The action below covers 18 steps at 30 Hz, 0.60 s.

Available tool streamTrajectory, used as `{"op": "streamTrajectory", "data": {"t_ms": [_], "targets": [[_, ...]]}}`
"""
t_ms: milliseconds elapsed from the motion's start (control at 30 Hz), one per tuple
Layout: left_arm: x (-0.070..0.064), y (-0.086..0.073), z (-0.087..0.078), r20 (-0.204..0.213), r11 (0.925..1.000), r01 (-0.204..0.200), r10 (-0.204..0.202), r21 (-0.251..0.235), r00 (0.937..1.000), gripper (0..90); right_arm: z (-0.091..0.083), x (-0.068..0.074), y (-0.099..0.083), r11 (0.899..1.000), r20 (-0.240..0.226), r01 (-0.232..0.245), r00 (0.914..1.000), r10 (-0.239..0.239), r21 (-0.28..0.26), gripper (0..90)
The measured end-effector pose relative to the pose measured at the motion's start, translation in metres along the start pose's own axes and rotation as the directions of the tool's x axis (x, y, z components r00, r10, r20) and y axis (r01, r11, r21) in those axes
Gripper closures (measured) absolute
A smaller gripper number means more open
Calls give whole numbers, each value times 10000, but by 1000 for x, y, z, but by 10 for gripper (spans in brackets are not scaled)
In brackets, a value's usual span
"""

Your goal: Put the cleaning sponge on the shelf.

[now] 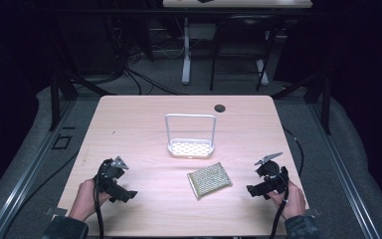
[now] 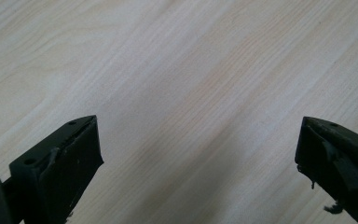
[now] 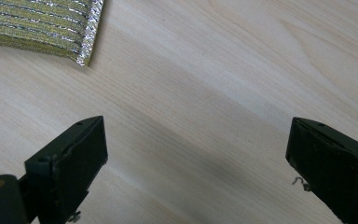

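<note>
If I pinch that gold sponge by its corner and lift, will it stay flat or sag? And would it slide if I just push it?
The sponge lies flat and thin, with a shiny woven metallic cover, so it is probably light and somewhat springy; held by a corner it may droop a little. Pushed on the smooth wooden table, it would likely slide rather than tip or roll.

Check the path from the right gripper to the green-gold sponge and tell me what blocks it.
Nothing visible blocks it. The right gripper, jaws wide open, sits right of the sponge with only bare table between them. The white rack stands beyond the sponge, off that line.
</note>
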<state>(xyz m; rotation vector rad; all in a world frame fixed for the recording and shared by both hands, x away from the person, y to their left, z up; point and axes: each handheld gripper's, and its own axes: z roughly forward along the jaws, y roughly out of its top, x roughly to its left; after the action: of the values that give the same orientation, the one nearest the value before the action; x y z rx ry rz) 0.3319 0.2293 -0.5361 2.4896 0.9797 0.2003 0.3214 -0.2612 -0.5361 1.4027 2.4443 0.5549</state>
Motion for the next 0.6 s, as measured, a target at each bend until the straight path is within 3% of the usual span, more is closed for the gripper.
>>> {"op": "streamTrajectory", "data": {"t_ms": [33, 167, 467, 600], "targets": [[-3, 1, 1, -52, 9997, -203, 204, 108, 9998, 1, 1, 0, 0, 10000, -84, -8, 10000, 9, 93, 48], [-7, 4, 2, -37, 9990, -385, 386, 228, 9992, 1, 4, -1, 0, 9997, -30, 21, 10000, -20, 235, 51], [-12, 10, 2, 150, 9989, -408, 405, 219, 9991, 1, 7, -5, 2, 9993, -44, -107, 9999, 108, 351, 51], [-16, 19, -3, 52, 9986, -520, 520, -43, 9986, 1, 7, -5, 3, 9983, 47, -109, 9999, 107, 564, 51]]}}
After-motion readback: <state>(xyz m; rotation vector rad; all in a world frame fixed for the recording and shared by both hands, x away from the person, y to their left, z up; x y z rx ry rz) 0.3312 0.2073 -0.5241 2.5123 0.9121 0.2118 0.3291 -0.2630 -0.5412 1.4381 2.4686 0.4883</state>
